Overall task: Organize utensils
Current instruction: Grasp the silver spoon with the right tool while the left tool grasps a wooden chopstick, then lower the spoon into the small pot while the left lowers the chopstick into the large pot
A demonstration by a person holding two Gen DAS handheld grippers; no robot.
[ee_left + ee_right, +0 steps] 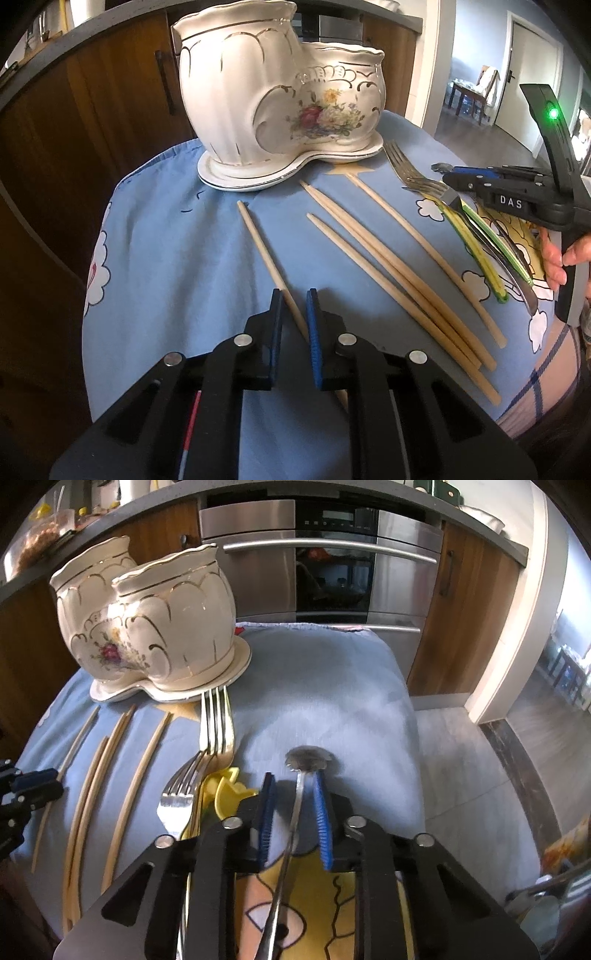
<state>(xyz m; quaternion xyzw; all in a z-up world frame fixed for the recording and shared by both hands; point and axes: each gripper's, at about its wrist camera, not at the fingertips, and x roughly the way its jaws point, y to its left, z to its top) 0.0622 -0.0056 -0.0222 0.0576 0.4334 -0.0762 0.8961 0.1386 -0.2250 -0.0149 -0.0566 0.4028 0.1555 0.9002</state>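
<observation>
A lone pale chopstick (258,243) lies on the blue cloth (177,258) and runs between the jaws of my left gripper (294,295). The jaws stand narrowly apart, with a sliver of gap beside the stick. Several more chopsticks (369,266) lie to its right. My right gripper (293,775) straddles the thin handle of a small metal spoon (308,757), with space on both sides of the handle. Forks (216,720) lie left of it. The white flowered two-cup ceramic holder (258,92) stands upright at the back of the cloth.
Green and yellow handled utensils (480,251) lie beside the forks under the right gripper. A person's hand (554,258) holds that gripper. A steel oven (325,565) and wooden cabinets stand behind the cloth; the cloth drops off to the floor at right.
</observation>
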